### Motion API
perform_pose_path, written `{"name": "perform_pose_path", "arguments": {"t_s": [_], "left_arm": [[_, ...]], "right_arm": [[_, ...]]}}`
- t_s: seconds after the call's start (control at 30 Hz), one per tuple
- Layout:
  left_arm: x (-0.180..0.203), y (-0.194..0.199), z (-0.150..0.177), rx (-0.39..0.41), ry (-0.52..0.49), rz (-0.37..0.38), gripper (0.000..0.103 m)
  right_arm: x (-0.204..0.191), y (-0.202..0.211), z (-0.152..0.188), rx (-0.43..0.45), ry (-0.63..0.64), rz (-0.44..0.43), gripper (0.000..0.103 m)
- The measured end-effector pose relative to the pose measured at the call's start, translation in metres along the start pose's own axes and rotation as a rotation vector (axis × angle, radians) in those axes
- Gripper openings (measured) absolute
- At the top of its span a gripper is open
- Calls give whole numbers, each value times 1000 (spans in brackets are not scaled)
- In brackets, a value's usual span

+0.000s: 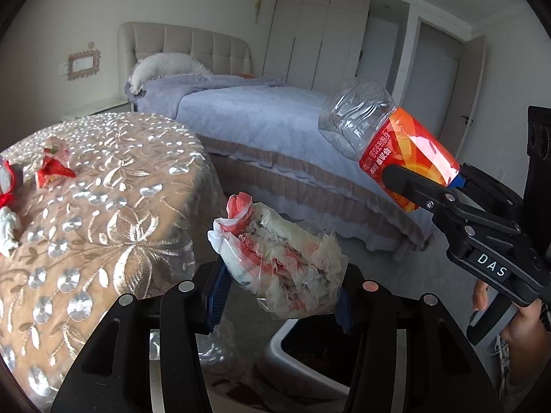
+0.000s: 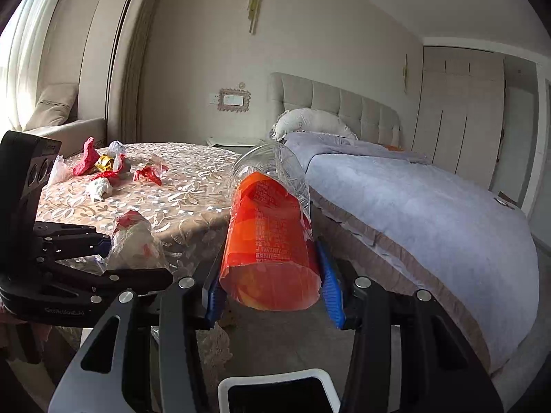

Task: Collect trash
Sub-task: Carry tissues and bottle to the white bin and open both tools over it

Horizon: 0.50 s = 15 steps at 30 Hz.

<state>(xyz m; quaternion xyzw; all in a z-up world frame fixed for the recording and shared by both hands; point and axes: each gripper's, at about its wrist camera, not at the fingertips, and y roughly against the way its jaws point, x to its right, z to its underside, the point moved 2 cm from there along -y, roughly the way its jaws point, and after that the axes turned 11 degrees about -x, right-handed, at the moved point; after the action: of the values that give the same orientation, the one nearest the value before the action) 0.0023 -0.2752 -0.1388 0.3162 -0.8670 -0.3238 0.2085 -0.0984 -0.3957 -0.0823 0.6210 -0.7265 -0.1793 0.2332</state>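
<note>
My left gripper (image 1: 279, 296) is shut on a crumpled plastic bag (image 1: 279, 261), white with red, held in the air beside the table and above a white-rimmed trash bin (image 1: 275, 351). It also shows in the right wrist view (image 2: 134, 244). My right gripper (image 2: 272, 292) is shut on an empty clear plastic bottle with an orange label (image 2: 272, 241), bottom pointing away, above the bin (image 2: 275, 378). In the left wrist view the bottle (image 1: 389, 137) and right gripper (image 1: 427, 186) are at the right. More trash scraps (image 2: 103, 168) lie on the table (image 2: 189, 189).
The table wears an embroidered beige cloth (image 1: 103, 206). A bed with a lilac cover (image 2: 413, 206) stands right behind it, with a narrow floor gap between. Wardrobe doors (image 1: 310, 34) are at the back. An armchair (image 2: 69, 127) is far left.
</note>
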Motion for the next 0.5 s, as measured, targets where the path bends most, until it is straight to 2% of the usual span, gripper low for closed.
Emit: {"name": "perform_pose_path", "arguments": {"t_s": [0.2, 0.5], "left_arm": [[33, -22, -2, -28, -75, 14, 50], [81, -55, 12, -59, -194, 91, 50]], "right_arm": [[20, 5, 25, -49, -47, 24, 48], [48, 19, 59, -96, -77, 108, 48]]}}
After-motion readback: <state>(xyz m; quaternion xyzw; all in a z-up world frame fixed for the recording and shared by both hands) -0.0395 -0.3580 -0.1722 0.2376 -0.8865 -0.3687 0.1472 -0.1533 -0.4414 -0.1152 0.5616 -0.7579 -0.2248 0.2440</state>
